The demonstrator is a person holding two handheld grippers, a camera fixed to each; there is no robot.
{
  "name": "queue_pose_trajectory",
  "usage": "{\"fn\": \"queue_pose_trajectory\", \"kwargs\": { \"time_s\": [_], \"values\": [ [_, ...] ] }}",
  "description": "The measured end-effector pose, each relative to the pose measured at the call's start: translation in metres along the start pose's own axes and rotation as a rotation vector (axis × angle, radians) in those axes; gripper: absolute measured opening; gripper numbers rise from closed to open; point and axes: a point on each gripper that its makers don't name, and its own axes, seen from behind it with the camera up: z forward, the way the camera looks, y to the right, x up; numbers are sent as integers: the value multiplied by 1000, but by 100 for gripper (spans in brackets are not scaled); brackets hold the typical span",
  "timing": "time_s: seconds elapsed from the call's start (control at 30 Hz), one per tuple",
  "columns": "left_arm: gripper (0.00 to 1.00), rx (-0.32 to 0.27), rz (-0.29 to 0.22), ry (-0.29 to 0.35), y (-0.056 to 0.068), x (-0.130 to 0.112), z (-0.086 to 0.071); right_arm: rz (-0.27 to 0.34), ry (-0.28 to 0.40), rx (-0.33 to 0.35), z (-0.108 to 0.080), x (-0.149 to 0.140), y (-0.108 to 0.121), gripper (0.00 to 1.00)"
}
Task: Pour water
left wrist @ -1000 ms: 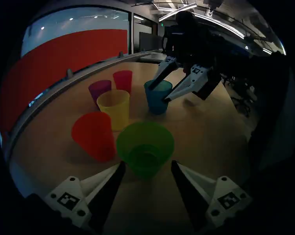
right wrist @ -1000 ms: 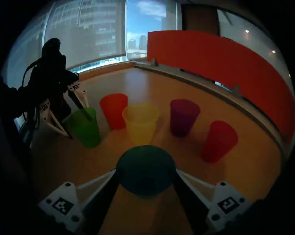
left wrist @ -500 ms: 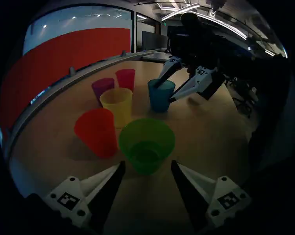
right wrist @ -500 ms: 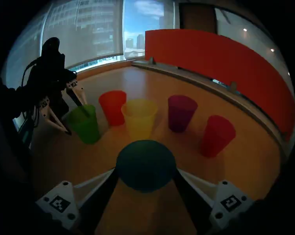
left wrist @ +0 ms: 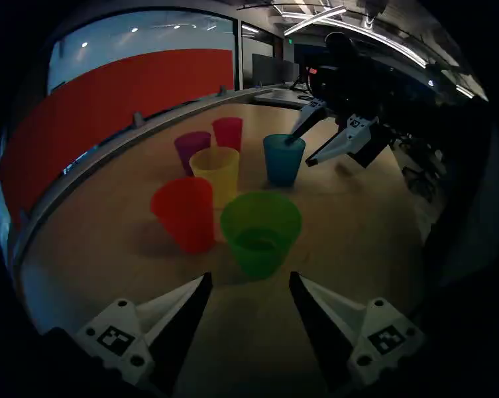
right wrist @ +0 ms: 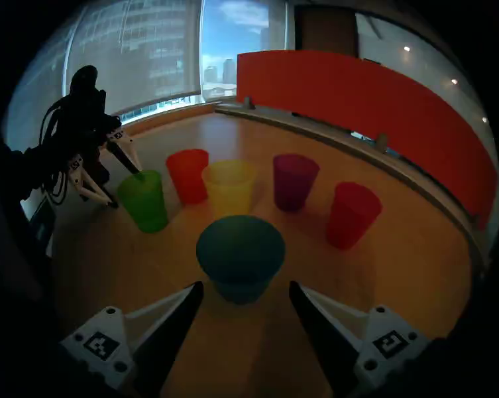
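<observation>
Our left gripper (left wrist: 249,277) has its jaws wide apart and holds nothing. The green cup (left wrist: 261,232) stands upright on the surface (left wrist: 362,219), right ahead of the jaw tips and in line with the gap. It looks like a little water sits low in it, but we cannot be sure. Our right gripper (right wrist: 244,286) is the same: jaws spread, nothing in them. The teal cup (right wrist: 240,255) stands upright with its foot just reaching the gap between the tips. As far as we can tell, no jaw touches a cup.

We think the step now is to take hold of a cup so we can pour. To do it well, we slide the jaws ahead until the cup is deep in the gap, with one jaw on each side. We squeeze softly at the middle of the cup, since these cups look thin and may bend. We keep it straight up as we lift, so nothing spills.

We must watch the orange cup (left wrist: 185,212). It is just beside the green one, ahead and to the left of the left jaws, and a jaw could knock it. Farther ahead stand the yellow cup (left wrist: 215,172), the purple cup (left wrist: 193,147) and the red cup (left wrist: 228,131), well past the tips.
</observation>
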Motion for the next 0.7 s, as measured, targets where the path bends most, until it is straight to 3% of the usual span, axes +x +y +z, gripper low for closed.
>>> {"fn": "queue_pose_trajectory", "kwargs": {
  "time_s": [0.4, 0.7],
  "values": [
    [86, 73, -28, -4, -15, -9, -26, 29, 24, -45, -19, -3, 9, 100],
    [86, 183, -81, 14, -35, -10, -41, 79, 73, -96, -29, 3, 18, 100]
  ]
}}
